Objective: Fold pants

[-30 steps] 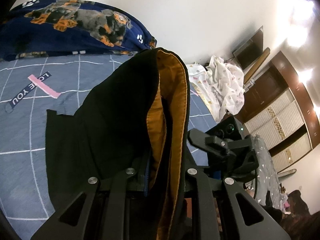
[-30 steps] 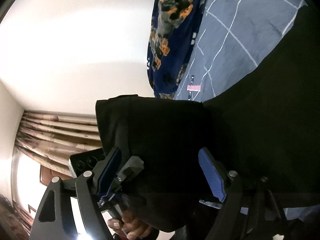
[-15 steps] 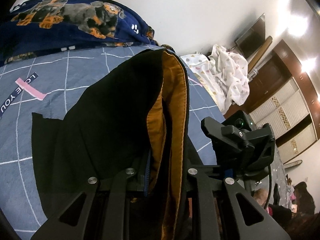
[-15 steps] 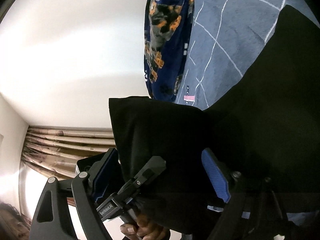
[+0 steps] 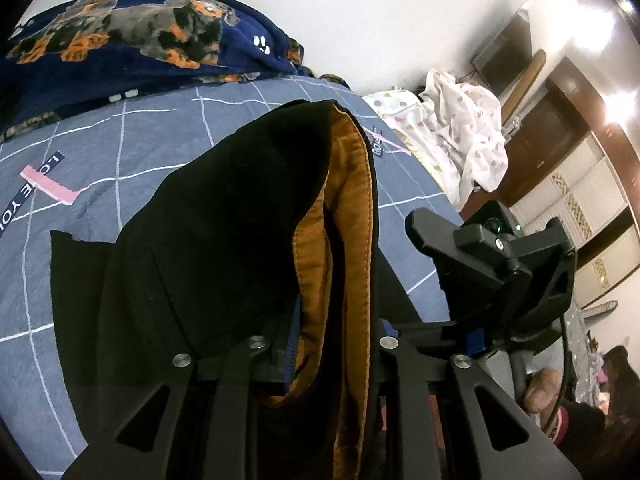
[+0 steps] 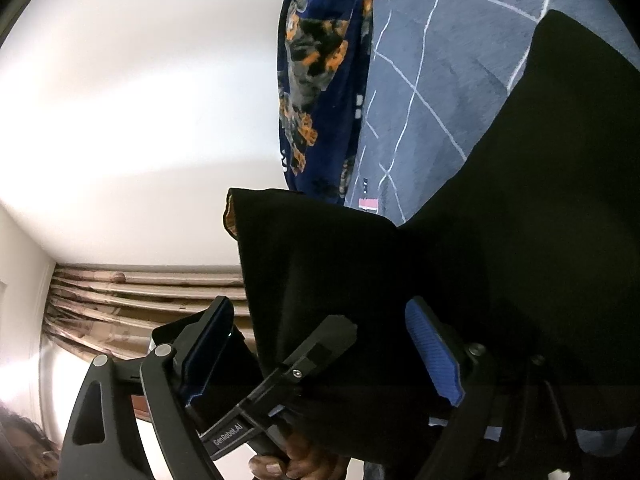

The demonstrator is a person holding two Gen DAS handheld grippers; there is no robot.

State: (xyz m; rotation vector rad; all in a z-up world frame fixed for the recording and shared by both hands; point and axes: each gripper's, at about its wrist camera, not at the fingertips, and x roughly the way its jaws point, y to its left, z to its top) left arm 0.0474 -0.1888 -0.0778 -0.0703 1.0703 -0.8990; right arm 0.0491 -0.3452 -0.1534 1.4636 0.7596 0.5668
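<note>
- Your left gripper [image 5: 320,344] is clamped on the pants [image 5: 224,248]; the fabric bunches between its jaws at bottom center of the left view.
- The pants are black with an orange-brown lining [image 5: 348,216], which shows along the folded edge running up the middle of that frame.
- One part of the pants lies flat on the bedsheet [image 5: 132,148] at left; the rest is lifted up toward the camera.
- Your right gripper [image 6: 320,344] has its jaws spread wide, with blue pads [image 6: 434,354] apart at lower left and lower right of the right view.
- Black pants [image 6: 480,240] fill the center and right of the right view, draped between and over those pads; can't tell if either pad touches the cloth.
- The other gripper's finger crosses the lower middle of the right view, with your hand [image 6: 296,460] at the bottom edge.
- Dog-print blanket [image 5: 132,40] sits in the upper left of the left view, white spotted cloth [image 5: 460,140] in the upper right.
- Curtain [image 6: 140,292] is at lower left of the right view.
</note>
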